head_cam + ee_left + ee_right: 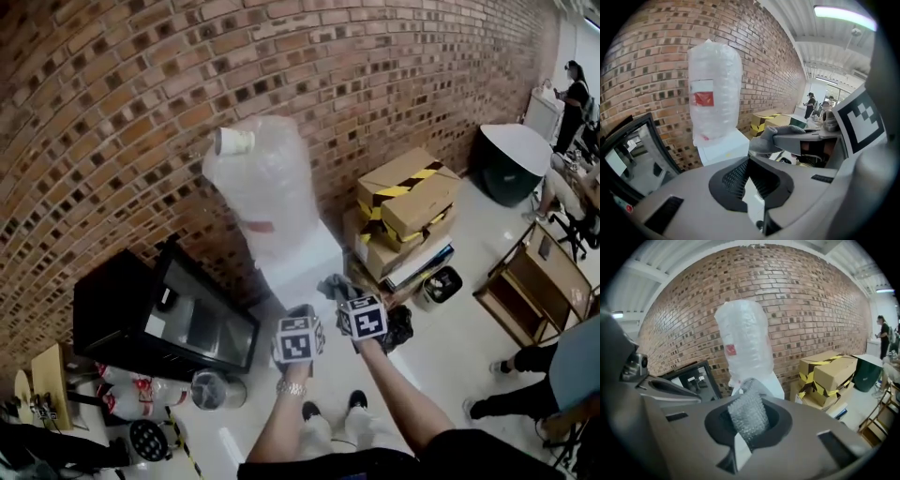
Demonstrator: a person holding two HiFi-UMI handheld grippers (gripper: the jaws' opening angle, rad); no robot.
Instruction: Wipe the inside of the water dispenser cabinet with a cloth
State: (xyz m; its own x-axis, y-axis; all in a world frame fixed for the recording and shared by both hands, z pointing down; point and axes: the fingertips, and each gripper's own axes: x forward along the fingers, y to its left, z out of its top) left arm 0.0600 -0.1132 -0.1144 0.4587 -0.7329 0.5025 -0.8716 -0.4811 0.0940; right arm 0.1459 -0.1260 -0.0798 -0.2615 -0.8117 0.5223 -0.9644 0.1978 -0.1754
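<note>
The right gripper (747,402) was clamped on a bunched fold of the grey cloth (745,420), likely soft, light and limp, while the left gripper (749,162) was closed on nothing.

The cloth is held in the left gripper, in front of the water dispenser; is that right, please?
Not quite: the cloth is held in the right gripper, in front of the water dispenser, as the right gripper view shows.
</note>
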